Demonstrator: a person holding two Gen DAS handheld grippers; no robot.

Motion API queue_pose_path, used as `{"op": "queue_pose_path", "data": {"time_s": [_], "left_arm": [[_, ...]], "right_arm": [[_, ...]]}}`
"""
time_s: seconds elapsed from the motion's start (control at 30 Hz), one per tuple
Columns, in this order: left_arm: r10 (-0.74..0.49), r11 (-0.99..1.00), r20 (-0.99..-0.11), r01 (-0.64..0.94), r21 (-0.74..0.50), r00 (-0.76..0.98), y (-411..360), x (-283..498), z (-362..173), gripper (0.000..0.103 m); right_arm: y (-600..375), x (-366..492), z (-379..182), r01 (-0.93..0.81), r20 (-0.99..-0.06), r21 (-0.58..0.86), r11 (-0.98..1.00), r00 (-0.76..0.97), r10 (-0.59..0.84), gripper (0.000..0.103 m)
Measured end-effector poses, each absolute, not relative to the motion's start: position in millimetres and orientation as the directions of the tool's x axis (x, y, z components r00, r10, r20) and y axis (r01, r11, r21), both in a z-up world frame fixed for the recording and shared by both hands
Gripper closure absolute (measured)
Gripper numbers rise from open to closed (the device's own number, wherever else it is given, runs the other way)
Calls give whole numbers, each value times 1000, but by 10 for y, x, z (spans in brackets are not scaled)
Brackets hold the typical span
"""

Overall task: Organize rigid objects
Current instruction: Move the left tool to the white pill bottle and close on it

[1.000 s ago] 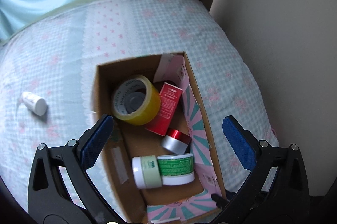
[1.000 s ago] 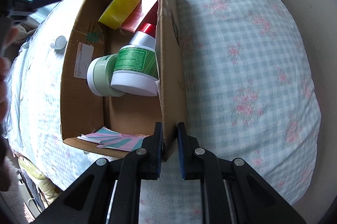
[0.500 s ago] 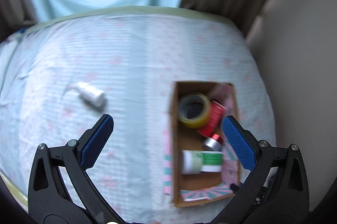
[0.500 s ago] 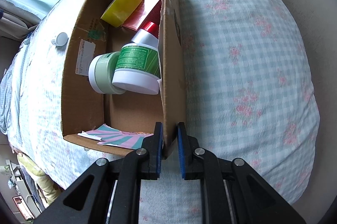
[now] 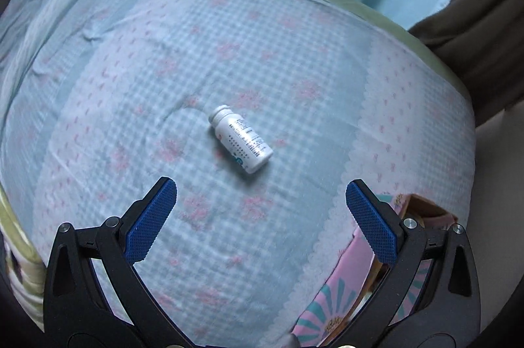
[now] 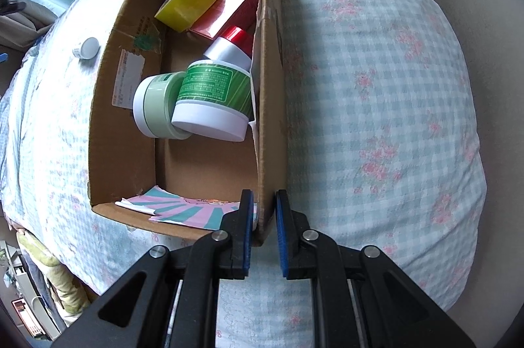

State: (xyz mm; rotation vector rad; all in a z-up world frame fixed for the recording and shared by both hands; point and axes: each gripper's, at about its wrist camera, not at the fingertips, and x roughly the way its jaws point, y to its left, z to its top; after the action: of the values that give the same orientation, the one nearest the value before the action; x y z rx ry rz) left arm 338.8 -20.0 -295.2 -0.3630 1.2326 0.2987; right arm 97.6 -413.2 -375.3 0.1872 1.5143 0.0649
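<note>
Left tool (image 5: 258,210) is spread wide with nothing in it, hanging over the bed (image 5: 131,86). The white bottle (image 5: 241,139) lies on its side at centre frame in the left view, cap toward upper left, above the gap between the blue pads and well clear of both. In the right view we see it end-on at far left (image 6: 85,48), just outside the box's left wall.

Right tool (image 6: 263,225) is pinched onto the right wall of the cardboard box (image 6: 108,118), near its lower corner. Box already holds the yellow tape roll (image 6: 191,2), red carton (image 6: 235,5), red-capped jar (image 6: 229,48), green-label jar (image 6: 213,95) and pale green jar (image 6: 154,105).

Risks we see from here:
- The bottle is round and lies on a soft quilt. If a pad lands on it off-centre, it will probably roll or sink into the fabric rather than seat between the pads.
- It lies diagonally to the tool's gap. Closing along its length instead of across the body could squirt it out.
- Going too deep could pinch the quilt along with the bottle.
- The box wall is torn near the right tool's grip. A tug could rip it further or tip the box, and the leaning jars would shift.
- The left view is a bit blurred, so our aim is uncertain.
</note>
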Motion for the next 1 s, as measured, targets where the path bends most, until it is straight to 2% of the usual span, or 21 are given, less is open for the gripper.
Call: {"op": "queue_pose_path", "data": {"time_s": [0.23, 0.5, 0.63, 0.8, 1.0], "left_arm": [[-22, 822, -968, -547, -160, 251, -41, 3851, -3543, 0], [-39, 702, -987, -698, -137, 155, 189, 4196, -4310, 3], [-63, 646, -988, -749, -148, 141, 262, 4240, -4601, 18], [-52, 602, -989, -786, -139, 135, 347, 4276, -4791, 23], [-35, 594, -993, -797, -108, 109, 346, 4236, -4865, 50]], "right_arm": [[-4139, 1014, -3771, 59, -986, 163, 985, 32, 161, 91], [-4106, 1057, -3816, 24, -988, 153, 988, -1, 153, 91], [-4090, 1096, -3877, 15, -988, 155, 988, -23, 156, 91], [-4052, 1143, -3951, 8, -987, 153, 988, -45, 153, 91], [-4021, 1169, -4021, 8, -987, 146, 989, -60, 146, 91]]}}
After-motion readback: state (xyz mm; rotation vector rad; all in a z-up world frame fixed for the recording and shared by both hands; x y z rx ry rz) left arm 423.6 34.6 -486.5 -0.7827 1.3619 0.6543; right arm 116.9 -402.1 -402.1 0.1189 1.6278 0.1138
